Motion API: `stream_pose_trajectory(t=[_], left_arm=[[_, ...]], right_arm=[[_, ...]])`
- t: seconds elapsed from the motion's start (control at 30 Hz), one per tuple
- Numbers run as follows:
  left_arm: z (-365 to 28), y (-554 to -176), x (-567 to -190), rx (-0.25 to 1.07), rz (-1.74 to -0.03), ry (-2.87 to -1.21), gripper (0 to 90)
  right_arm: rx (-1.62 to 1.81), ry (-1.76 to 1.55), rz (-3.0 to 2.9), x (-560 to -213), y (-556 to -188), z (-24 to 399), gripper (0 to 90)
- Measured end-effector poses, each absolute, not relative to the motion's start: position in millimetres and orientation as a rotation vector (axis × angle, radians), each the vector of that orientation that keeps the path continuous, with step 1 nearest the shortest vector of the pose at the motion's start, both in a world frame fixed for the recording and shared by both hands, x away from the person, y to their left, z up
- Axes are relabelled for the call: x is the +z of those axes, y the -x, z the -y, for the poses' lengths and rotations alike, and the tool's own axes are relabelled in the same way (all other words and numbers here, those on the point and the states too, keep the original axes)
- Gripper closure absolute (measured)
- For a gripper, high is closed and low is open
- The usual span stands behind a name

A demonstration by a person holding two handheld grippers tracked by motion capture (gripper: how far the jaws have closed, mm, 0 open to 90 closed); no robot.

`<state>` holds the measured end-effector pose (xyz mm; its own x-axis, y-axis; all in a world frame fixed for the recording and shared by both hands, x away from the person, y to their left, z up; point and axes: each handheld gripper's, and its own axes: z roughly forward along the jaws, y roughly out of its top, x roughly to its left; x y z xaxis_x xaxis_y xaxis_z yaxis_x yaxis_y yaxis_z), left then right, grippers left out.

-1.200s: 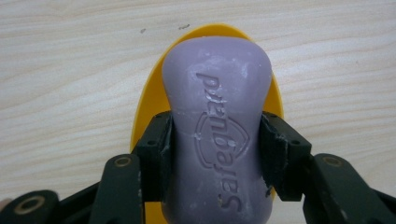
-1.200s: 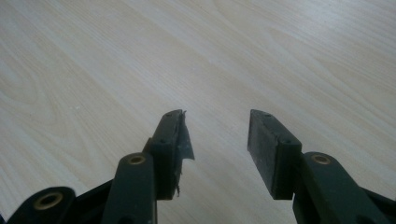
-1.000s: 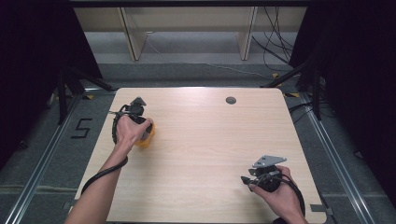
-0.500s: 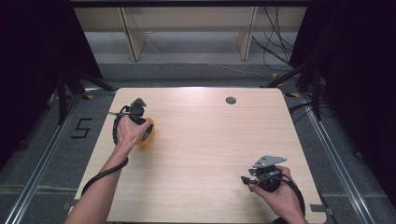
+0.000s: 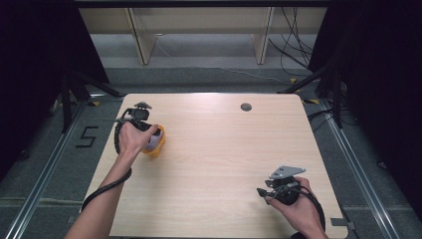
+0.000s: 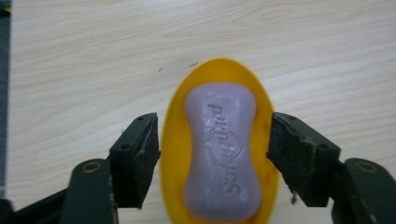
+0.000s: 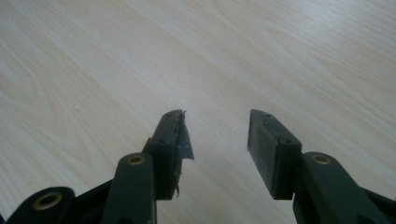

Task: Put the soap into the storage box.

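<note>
A lilac soap bar (image 6: 222,149) with raised lettering lies in a yellow oval dish (image 6: 219,70) on the wooden table. My left gripper (image 6: 215,130) straddles the dish. Its jaws have just been opening and now stand apart, one on each side, with the pads clear of the soap. From above, the dish (image 5: 160,145) sits at the table's left with the soap (image 5: 154,141) in it, and the left gripper (image 5: 149,135) is partly under the hand. My right gripper (image 7: 215,126) is open with nothing between its fingers. It rests low near the front right of the table (image 5: 263,192).
The light wooden table (image 5: 224,149) has a small round dark grommet (image 5: 246,106) near its far edge. Table legs and cables lie on the floor beyond it, and metal rails run along both sides.
In the high view the left hand has edged slightly left at the dish. The right hand and its gripper have not moved.
</note>
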<state>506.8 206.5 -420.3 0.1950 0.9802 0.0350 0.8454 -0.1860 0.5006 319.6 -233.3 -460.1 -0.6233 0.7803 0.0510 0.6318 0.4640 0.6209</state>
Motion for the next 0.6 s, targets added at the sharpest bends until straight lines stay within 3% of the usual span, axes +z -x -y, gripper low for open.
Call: stream_pose_trajectory(t=[0.17,0.6], left_arm=[[-208,-497,-420,0.519,-1.661,-2.089,28.8],[-208,-462,-398,0.482,-1.518,-1.992,29.2]], right_arm=[[0.899,-1.2,-2.467,-461,-320,235,56.1],[0.921,-1.217,-2.454,-461,-321,241,56.1]])
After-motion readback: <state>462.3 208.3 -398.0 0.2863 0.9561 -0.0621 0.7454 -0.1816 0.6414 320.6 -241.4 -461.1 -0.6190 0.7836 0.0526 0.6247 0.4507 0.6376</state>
